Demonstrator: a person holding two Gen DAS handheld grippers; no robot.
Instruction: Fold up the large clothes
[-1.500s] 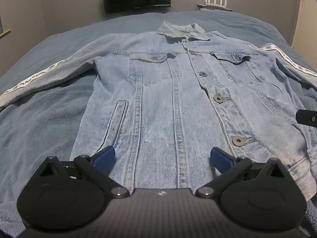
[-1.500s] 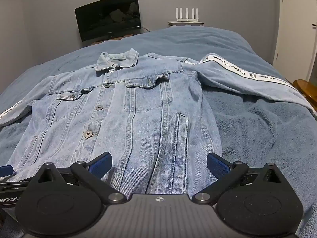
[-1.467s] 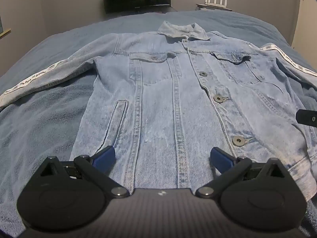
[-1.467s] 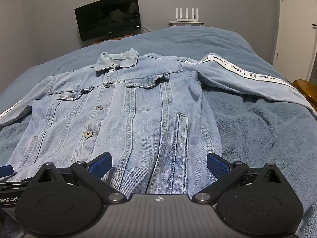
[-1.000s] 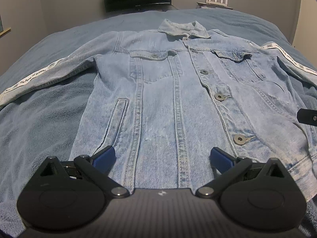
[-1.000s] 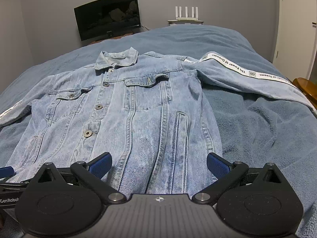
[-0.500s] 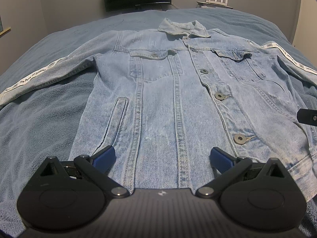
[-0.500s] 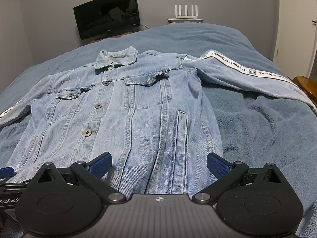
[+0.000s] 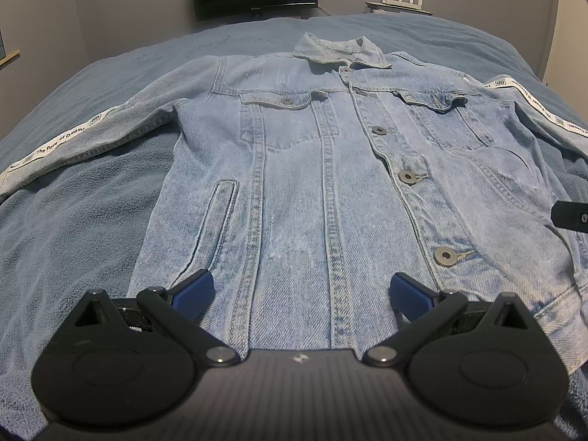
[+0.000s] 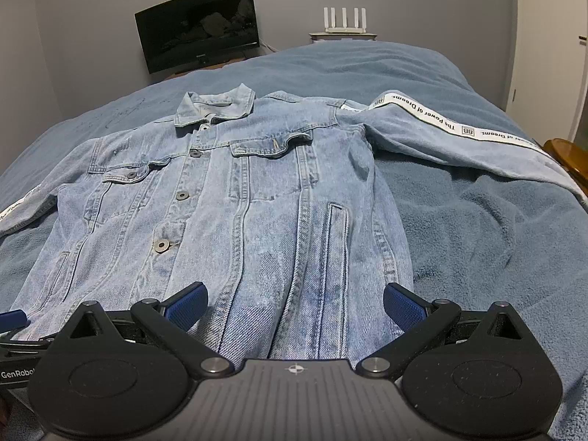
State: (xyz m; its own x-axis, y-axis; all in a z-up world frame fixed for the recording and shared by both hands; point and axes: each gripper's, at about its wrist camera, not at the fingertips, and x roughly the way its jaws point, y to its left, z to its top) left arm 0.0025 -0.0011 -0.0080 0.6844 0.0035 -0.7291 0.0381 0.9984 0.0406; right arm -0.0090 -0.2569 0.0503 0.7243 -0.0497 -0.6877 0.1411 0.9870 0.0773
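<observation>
A light blue denim jacket (image 9: 330, 169) (image 10: 250, 198) lies flat and front up on the bed, buttoned, collar far from me. Its sleeves spread out to both sides, each with a white printed stripe (image 9: 62, 136) (image 10: 452, 125). My left gripper (image 9: 299, 292) stands open over the hem on the jacket's left half, its blue pads (image 9: 193, 286) wide apart with nothing between them. My right gripper (image 10: 294, 303) is open too, over the hem on the right half. A tip of the right gripper shows at the edge of the left wrist view (image 9: 569, 215).
A blue blanket (image 10: 477, 242) covers the whole bed. A dark screen (image 10: 198, 40) and a white router (image 10: 343, 22) stand against the grey wall beyond the bed. A wooden piece (image 10: 567, 156) sits at the bed's right side.
Both grippers have tilted slightly, so the jacket sits a little lower in each view. Both stay open, and the jacket has not moved.
</observation>
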